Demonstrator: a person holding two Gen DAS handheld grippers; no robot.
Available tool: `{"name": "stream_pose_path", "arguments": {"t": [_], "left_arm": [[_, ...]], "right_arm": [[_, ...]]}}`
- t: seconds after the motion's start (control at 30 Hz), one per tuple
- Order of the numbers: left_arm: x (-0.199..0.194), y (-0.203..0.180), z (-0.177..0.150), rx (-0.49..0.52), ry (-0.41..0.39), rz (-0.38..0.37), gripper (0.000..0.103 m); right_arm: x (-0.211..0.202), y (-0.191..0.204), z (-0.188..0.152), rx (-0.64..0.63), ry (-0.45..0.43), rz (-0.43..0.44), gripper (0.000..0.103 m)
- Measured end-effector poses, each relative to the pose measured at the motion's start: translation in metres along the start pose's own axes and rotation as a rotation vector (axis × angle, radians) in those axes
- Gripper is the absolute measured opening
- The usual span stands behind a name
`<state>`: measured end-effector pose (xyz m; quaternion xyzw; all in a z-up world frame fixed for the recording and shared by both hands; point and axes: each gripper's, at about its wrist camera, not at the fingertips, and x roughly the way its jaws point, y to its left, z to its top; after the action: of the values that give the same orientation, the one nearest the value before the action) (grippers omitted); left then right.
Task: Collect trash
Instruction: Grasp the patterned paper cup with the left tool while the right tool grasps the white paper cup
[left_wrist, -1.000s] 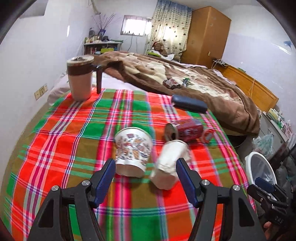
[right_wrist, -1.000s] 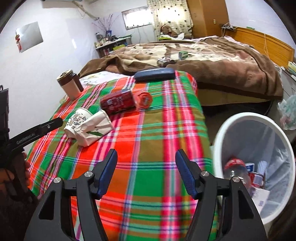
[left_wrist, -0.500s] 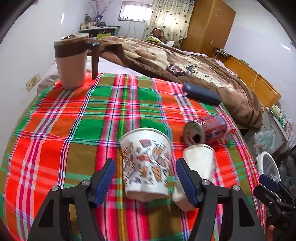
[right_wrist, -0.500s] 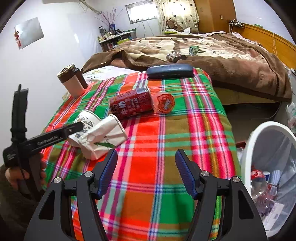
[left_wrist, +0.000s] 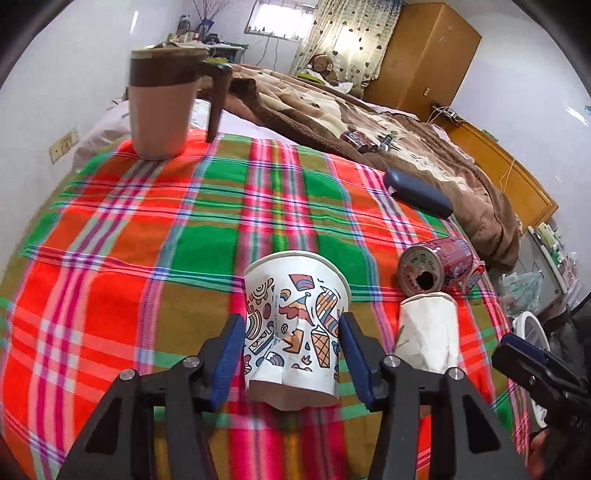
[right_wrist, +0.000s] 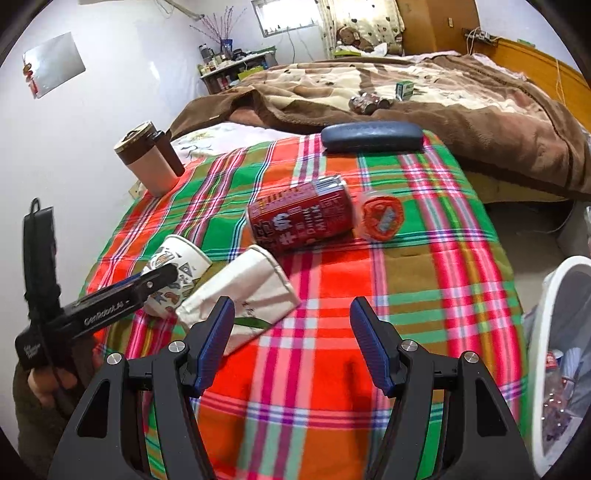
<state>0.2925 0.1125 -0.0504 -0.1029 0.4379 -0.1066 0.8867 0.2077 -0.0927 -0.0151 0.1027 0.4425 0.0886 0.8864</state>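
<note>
A patterned paper cup (left_wrist: 295, 328) lies on its side on the plaid tablecloth (left_wrist: 147, 236), between the two fingers of my left gripper (left_wrist: 291, 347), which is open around it; contact is unclear. A plain white paper cup (left_wrist: 428, 332) lies just right of it, beside a red milk can (left_wrist: 437, 267). In the right wrist view the patterned cup (right_wrist: 177, 266), the white cup (right_wrist: 243, 291), the red can (right_wrist: 303, 218) and a small red lid (right_wrist: 382, 218) lie on the cloth. My right gripper (right_wrist: 291, 343) is open and empty, near the white cup.
A white trash bin (right_wrist: 554, 350) with litter inside stands off the table's right edge. A brown lidded mug (left_wrist: 162, 107) stands at the far left corner. A dark blue glasses case (left_wrist: 417, 192) lies at the far edge. A bed with a brown blanket (right_wrist: 406, 88) is behind.
My left gripper has moved forward until the patterned cup sits between its fingers. My right gripper has swung left from the bin toward the cups and can.
</note>
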Motion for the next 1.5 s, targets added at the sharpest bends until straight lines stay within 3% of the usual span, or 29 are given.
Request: {"name": "stream_pose_path", "arguments": {"t": [0.33, 0.67, 0.77, 1.1, 1.23, 1.5], "left_arm": [[-0.017, 0.025, -0.014, -0.058, -0.027, -0.004, 0.051], [-0.022, 0.032, -0.021, -0.072, -0.035, -0.002, 0.051], [-0.022, 0.033, -0.021, -0.077, -0.035, -0.005, 0.052], [-0.022, 0.032, -0.023, -0.089, -0.027, -0.009, 0.054], [-0.022, 0.031, -0.023, -0.089, -0.026, -0.004, 0.054], [-0.022, 0.024, -0.025, -0.071, -0.019, 0.024, 0.053]], "right_arm": [[0.029, 0.03, 0.013, 0.026, 0.047, 0.019, 0.066], [0.046, 0.049, 0.022, 0.053, 0.083, -0.134, 0.066], [0.052, 0.05, 0.021, 0.057, 0.097, -0.183, 0.066], [0.048, 0.048, 0.015, 0.02, 0.126, -0.2, 0.067], [0.041, 0.037, 0.011, 0.041, 0.122, -0.246, 0.067], [0.044, 0.033, 0.005, 0.068, 0.125, -0.22, 0.067]]}}
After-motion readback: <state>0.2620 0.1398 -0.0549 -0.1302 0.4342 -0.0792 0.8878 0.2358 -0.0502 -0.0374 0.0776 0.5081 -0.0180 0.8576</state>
